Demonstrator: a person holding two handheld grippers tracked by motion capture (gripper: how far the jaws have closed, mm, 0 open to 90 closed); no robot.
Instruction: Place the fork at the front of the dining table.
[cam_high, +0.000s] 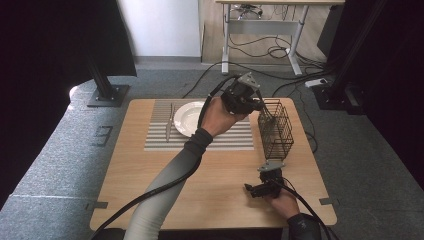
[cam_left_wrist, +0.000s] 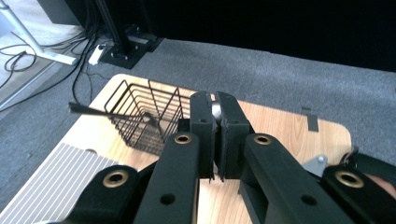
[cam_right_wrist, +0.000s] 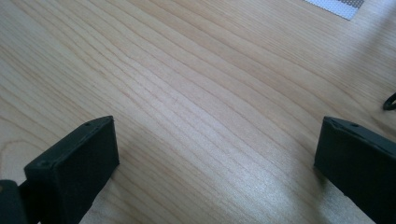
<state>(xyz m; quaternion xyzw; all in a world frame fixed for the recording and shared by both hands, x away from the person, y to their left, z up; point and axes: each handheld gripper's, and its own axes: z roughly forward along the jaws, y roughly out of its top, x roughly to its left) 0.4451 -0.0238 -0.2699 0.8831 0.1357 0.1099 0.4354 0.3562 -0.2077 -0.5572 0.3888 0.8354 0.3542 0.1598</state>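
1. Over the far right part of the wooden surface, the left gripper is raised beside the black wire basket, held by the person's left hand.
2. Its jaws are pressed nearly together on a small shiny metal piece that shows between their tips in the left gripper view; what this piece belongs to cannot be told.
3. A thin dark utensil lies across the basket's rim in that view, one end jutting out past the near edge; its type is unclear.
4. Near the front right of the surface, the right gripper rests low, held by the right hand.
5. Its jaws stand wide apart with only bare wood between them, as the right gripper view shows.
6. A white plate sits on a striped placemat at the far middle of the surface.
7. A knife lies on the mat just left of the plate.
8. Basket and placemat are close, the basket standing just off the mat's right edge.
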